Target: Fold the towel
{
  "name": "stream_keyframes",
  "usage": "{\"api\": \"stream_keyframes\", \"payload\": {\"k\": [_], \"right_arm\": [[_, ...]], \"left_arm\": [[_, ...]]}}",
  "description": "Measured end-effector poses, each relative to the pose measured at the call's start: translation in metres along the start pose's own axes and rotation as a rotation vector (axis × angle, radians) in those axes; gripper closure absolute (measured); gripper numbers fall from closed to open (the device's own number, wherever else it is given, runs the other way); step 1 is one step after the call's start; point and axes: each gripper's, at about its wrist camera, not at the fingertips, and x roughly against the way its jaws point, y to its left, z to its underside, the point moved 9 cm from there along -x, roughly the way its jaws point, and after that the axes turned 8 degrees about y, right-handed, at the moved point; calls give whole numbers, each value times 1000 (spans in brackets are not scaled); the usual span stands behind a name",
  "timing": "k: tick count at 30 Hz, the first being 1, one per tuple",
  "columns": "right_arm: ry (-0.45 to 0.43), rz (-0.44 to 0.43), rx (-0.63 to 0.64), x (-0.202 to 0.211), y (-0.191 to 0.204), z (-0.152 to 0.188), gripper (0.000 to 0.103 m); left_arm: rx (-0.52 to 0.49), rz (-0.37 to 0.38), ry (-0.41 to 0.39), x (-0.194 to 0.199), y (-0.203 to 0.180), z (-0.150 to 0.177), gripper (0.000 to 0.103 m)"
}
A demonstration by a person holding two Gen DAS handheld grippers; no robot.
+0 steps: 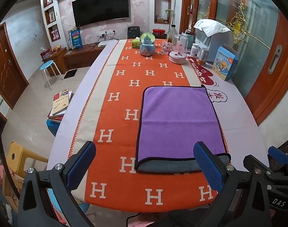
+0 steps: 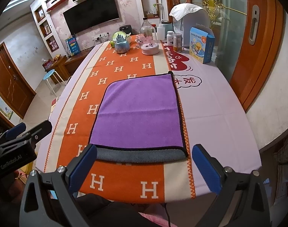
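A purple towel point(image 1: 179, 122) with a dark border lies flat on the orange H-pattern tablecloth point(image 1: 113, 113), folded over so its grey underside point(image 1: 170, 165) shows along the near edge. It also shows in the right wrist view point(image 2: 140, 113). My left gripper point(image 1: 144, 168) is open and empty, hovering near the table's front edge, just short of the towel's near edge. My right gripper point(image 2: 144, 170) is open and empty, just in front of the towel's near edge. The right gripper also shows at the right of the left wrist view point(image 1: 272, 158).
At the table's far end stand a snow globe point(image 1: 147, 44), a glass dome on a pink base point(image 1: 178, 52), bottles, jars point(image 1: 202, 56), a blue box point(image 1: 225, 62) and a white appliance point(image 1: 216, 37). A yellow stool point(image 1: 19, 157) and books point(image 1: 61, 102) are at the left.
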Motion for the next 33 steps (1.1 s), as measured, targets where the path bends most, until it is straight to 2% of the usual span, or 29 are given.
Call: {"api": "stream_keyframes", "payload": {"k": [18, 27, 33], "right_arm": [[21, -16, 2, -7, 0, 9, 3], [92, -37, 19, -21, 0, 16, 5], [129, -13, 39, -36, -8, 24, 5]], "left_arm": [[-20, 7, 28, -7, -5, 5, 1], [-65, 9, 75, -20, -3, 0, 1], [-94, 23, 108, -33, -1, 6, 1]]}}
